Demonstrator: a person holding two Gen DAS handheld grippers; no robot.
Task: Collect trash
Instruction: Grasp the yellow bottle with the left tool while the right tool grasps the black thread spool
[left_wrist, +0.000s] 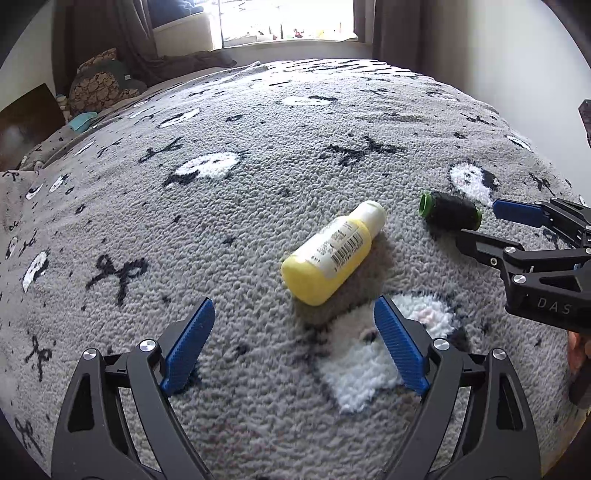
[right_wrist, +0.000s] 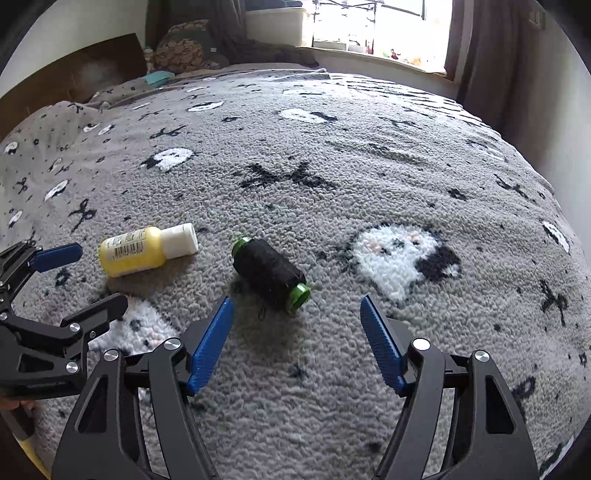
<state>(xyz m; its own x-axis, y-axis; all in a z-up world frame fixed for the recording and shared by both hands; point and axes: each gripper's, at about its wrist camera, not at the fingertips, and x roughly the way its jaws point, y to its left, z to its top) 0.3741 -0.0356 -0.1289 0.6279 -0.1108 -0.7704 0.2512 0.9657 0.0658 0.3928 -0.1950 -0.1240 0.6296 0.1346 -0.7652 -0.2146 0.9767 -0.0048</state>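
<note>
Bottle (left_wrist: 334, 253) of yellow liquid with a white cap lies on its side at the centre of the left wrist view, on the grey patterned blanket (left_wrist: 258, 147) of the bed, just ahead of the left gripper (left_wrist: 294, 347), whose jaws are spread and empty. Black thread spool (right_wrist: 271, 274) with green ends lies near it, centred ahead of the right gripper (right_wrist: 296, 345), jaws likewise released. Only the right wrist view shows the spool's nearer green end; only the left shows the bottle's flat base.
</note>
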